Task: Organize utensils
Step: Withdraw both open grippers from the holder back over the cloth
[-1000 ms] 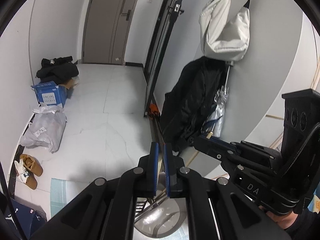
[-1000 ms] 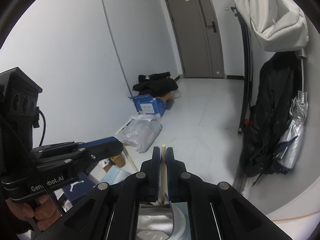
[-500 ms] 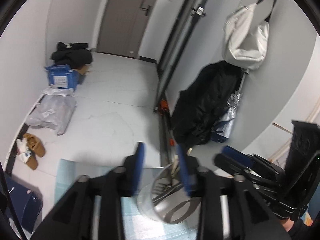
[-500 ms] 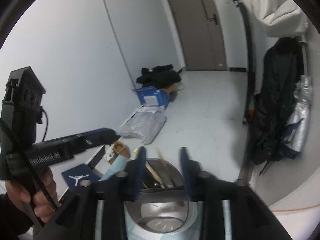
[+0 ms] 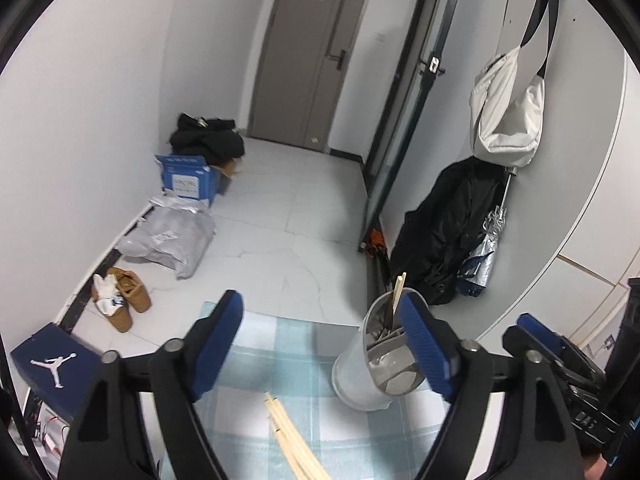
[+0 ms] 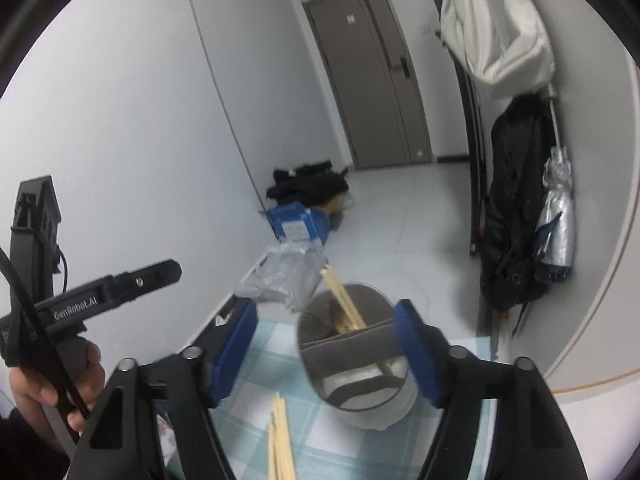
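Two grippers hang over the checked cloth point(image 5: 288, 344) on the table: the left gripper point(image 5: 320, 344) and the right gripper point(image 6: 326, 350) both have their fingers spread wide with nothing held, just beside the metal utensil holder point(image 6: 360, 396), where chopsticks point(image 6: 342, 304) lean against the rim while a loose bundle of chopsticks point(image 5: 292, 440) lies flat on the cloth. My worry is that the tall, light holder could tip if a finger clips its rim on the next reach, and the slim sticks may roll apart. Against the earlier frame, where each pair of fingers was pinched on a chopstick above the holder, both have just been opening and now stand empty and drawn back.
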Demonstrator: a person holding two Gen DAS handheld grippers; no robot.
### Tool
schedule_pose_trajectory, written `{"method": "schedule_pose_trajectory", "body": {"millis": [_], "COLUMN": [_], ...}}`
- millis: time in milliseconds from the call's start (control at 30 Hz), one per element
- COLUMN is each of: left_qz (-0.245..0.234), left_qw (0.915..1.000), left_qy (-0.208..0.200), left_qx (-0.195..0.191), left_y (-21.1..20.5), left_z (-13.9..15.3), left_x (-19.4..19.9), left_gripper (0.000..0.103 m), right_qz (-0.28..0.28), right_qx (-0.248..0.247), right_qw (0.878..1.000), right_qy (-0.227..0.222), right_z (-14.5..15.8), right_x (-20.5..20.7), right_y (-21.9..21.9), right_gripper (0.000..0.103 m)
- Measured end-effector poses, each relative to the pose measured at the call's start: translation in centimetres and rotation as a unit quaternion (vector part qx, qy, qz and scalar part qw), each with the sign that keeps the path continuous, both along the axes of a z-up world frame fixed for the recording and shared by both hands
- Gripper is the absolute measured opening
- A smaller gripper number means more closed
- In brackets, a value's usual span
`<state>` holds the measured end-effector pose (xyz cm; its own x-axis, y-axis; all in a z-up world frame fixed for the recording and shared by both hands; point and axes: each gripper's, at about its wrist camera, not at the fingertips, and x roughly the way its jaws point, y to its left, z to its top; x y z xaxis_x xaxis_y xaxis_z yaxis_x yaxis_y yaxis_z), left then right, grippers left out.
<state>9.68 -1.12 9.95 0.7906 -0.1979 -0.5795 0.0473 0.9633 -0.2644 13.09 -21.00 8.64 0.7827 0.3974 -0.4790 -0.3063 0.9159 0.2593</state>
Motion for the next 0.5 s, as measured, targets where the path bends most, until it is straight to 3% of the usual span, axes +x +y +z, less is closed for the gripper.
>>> {"method": "schedule_pose_trajectory", "body": {"millis": [167,367,500], "left_qz": [0.025,0.039,0.043], "left_qw": [0.9993,0.9979,0.9972], "left_qy": [-0.01,-0.039,-0.051], "left_qx": [0.025,0.033,0.032], "left_y": [-0.5,-0.6,-0.4], "left_z": [0.1,0.1,-0.4], "left_x": [-2.2,-5.2,-6.7], "left_gripper": [0.087,0.098,0.102], "right_qz": [-0.005,-0.039,-0.045], "right_qx": [-0.005,0.021,0.013], "right_qw": [1.0,0.999,0.999], "right_qy": [-0.014,-0.015,-0.024], "right_z": [0.4,-0.4,-0.8], "right_x": [-3.3,-7.0,-9.1], "right_y": [1.1,0.4,0.2], "right_gripper": [0.083,0.086,0.088]}}
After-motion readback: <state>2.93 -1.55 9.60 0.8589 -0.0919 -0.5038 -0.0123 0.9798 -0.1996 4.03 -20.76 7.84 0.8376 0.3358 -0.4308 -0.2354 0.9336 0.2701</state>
